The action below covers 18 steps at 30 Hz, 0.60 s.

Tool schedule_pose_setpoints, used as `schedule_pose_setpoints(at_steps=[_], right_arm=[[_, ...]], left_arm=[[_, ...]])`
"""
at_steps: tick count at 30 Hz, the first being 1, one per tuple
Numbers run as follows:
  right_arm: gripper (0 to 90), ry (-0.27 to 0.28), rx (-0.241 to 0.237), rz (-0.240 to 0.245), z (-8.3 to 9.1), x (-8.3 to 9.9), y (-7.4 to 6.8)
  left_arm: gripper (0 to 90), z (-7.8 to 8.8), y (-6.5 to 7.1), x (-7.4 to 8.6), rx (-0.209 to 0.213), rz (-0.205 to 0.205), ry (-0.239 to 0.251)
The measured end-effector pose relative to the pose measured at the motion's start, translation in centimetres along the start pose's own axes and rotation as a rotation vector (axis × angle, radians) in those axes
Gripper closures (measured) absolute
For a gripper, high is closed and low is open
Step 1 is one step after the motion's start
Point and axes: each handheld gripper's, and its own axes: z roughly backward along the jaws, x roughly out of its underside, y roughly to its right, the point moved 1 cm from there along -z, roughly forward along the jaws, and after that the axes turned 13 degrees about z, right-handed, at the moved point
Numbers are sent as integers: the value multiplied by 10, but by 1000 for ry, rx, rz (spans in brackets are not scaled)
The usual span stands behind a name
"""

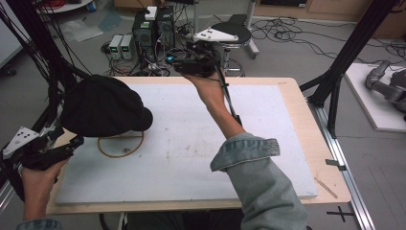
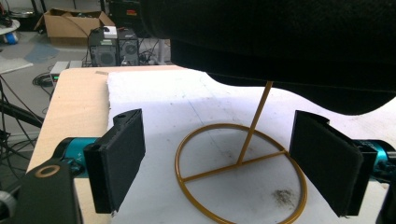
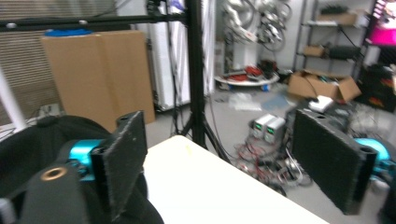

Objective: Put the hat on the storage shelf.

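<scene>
Apparently black cap [image 1: 103, 106] sits atop gold wire stand [image 2: 240, 175] on white surface [image 1: 191, 158], so it keeps its shape w/o help. Left gripper [image 2: 233, 163] jaws apart around stand base; right gripper [image 1: 194, 66] jaws apart, empty, far edge.

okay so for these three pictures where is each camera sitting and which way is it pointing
High view: above the person's side, looking forward and down on the table; both forearms, left gripper, right gripper.
Left gripper view: rides the left gripper, facing the gold wire stand under the black cap; open jaws show.
Right gripper view: rides the right gripper, facing past the table's far edge into the room; open jaws show.
Shared: all three show the cap.
</scene>
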Motion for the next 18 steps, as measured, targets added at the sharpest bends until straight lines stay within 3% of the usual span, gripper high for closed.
schedule_pose_setpoints(at_steps=[2, 5, 7, 8, 10, 13, 15, 17, 18], right_arm=[[164, 0, 30, -27, 13, 0, 9], [164, 38, 93, -15, 36, 2, 21], [149, 35, 119, -19, 49, 5, 27], [127, 29, 154, -44, 66, 9, 35], [127, 52, 199, -52, 82, 14, 41], [125, 34, 225, -62, 95, 19, 48], [125, 50, 280, -77, 120, 31, 56], [125, 42, 287, -84, 125, 34, 57], [124, 52, 312, -96, 138, 43, 61]], left_arm=[[187, 0, -1, 0, -1, 1, -3], [187, -2, 0, 1, 2, 1, -4], [186, -3, 1, 2, 4, 1, -7], [187, -4, 1, 3, 3, 2, -7], [186, -5, 2, 4, 6, -2, -14], [186, -6, 3, 6, 10, -5, -18], [186, -6, 4, 8, 11, -9, -23], [187, -6, 4, 9, 7, -8, -24], [186, -5, 4, 10, 8, -8, -26]])
